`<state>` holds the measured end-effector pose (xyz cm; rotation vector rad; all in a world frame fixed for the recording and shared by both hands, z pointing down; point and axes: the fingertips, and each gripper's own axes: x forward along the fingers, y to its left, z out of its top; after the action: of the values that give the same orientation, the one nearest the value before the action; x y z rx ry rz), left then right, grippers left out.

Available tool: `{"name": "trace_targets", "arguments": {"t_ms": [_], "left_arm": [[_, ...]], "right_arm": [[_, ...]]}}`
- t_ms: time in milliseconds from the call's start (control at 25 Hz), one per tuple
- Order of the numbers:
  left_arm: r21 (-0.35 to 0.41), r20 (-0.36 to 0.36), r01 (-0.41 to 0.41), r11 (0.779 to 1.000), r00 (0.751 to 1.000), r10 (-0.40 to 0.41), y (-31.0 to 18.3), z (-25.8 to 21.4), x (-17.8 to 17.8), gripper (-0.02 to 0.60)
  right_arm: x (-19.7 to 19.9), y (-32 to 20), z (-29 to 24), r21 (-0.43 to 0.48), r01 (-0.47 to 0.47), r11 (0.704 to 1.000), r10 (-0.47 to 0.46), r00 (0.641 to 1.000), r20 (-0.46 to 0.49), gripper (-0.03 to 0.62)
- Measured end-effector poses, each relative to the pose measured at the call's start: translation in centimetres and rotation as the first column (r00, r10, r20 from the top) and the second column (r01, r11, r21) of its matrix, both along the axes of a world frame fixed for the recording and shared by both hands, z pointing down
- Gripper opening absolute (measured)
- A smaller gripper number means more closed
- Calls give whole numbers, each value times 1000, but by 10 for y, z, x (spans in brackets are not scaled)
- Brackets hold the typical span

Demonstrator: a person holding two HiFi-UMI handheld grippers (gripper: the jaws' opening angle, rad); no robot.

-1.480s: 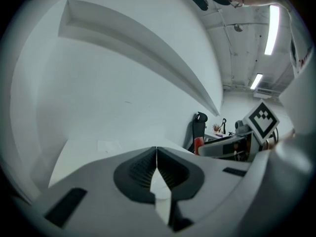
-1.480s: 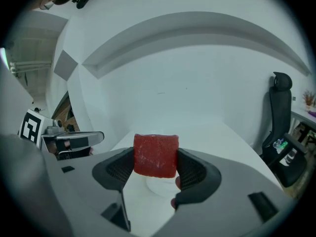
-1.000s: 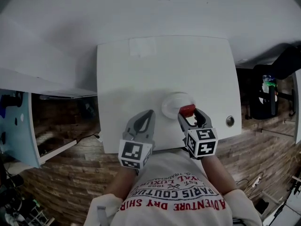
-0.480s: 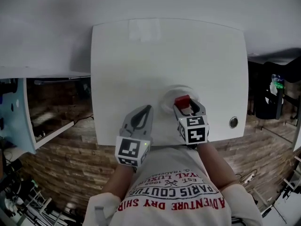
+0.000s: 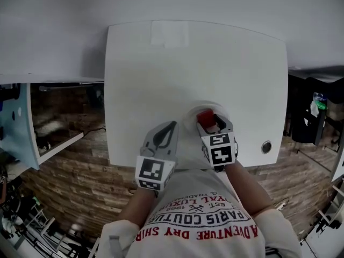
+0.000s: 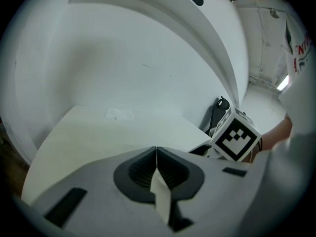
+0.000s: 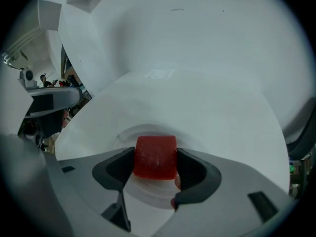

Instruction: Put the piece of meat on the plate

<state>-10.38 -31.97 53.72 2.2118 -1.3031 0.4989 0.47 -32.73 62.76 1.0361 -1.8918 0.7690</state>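
Note:
A red block of meat (image 7: 155, 157) is clamped between the jaws of my right gripper (image 7: 154, 163), which is shut on it. It hangs just over the white plate (image 7: 148, 194), whose rim (image 5: 192, 114) shows on the white table near the front edge. In the head view the meat (image 5: 205, 116) sits at the tip of the right gripper (image 5: 208, 121). My left gripper (image 5: 164, 135) rests to the left of the plate, jaws shut (image 6: 156, 157) with nothing held.
The white table (image 5: 161, 79) carries a pale rectangular patch (image 5: 169, 34) at its far edge and a round metal grommet (image 5: 266, 147) at the front right. A white wall lies beyond. Wooden floor, a shelf and clutter flank the table.
The right gripper with the meat has shifted slightly left and forward over the plate. The head view has drifted a little; the left gripper has barely moved.

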Motion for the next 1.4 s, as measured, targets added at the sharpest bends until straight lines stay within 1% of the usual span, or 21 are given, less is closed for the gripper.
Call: {"name": "trace_targets", "arguments": {"t_ms": [240, 400, 520, 680, 720, 760, 800, 840, 920, 1080, 1160, 1240, 1320, 1400], "left_arm": [[-12, 3, 6, 1000, 1000, -6, -7, 6, -3, 8], [1, -2, -9, 1000, 1000, 9, -13, 0, 0, 8], [14, -10, -23, 1000, 1000, 23, -15, -8, 3, 8], [60, -15, -45, 997, 999, 46, -18, -26, 8, 8], [72, -16, -50, 996, 999, 51, -19, -32, 9, 8], [84, -16, -55, 995, 998, 57, -19, -36, 10, 8], [94, -16, -62, 994, 998, 64, -18, -40, 12, 8], [103, -16, -70, 992, 997, 72, -18, -43, 14, 8], [119, -21, -86, 989, 996, 89, -15, -49, 17, 8], [155, -30, -105, 982, 993, 111, -7, -68, 23, 8], [180, -29, -111, 977, 993, 118, -3, -78, 26, 8], [211, -27, -112, 971, 992, 121, 0, -91, 28, 8], [252, -19, -110, 961, 993, 119, -1, -106, 29, 8], [297, -5, -108, 949, 993, 115, -4, -120, 27, 8]], "right_arm": [[-2, 0, 4, -10, 7, 1000, -7, 1000, 9, 276], [-3, -2, 2, -15, -26, 1000, 27, 998, 48, 278], [-2, -6, -14, 20, -70, 997, 67, 993, 97, 278], [5, -12, -45, 116, -97, 989, 86, 991, 100, 273], [7, -12, -54, 135, -108, 985, 93, 989, 112, 236], [8, -13, -63, 151, -124, 981, 105, 986, 128, 166], [10, -13, -72, 165, -140, 976, 116, 982, 147, 120], [11, -13, -79, 177, -154, 972, 125, 978, 165, 93], [11, -12, -94, 197, -173, 965, 132, 970, 203, 57], [3, -3, -124, 232, -192, 954, 122, 950, 287, 27], [1, 1, -141, 281, -191, 940, 102, 947, 304, 14], [1, 3, -160, 350, -181, 919, 70, 949, 307, 12], [1, 2, -179, 426, -170, 889, 34, 951, 308, 12], [2, 0, -200, 500, -164, 850, 1, 951, 309, 12]]}}
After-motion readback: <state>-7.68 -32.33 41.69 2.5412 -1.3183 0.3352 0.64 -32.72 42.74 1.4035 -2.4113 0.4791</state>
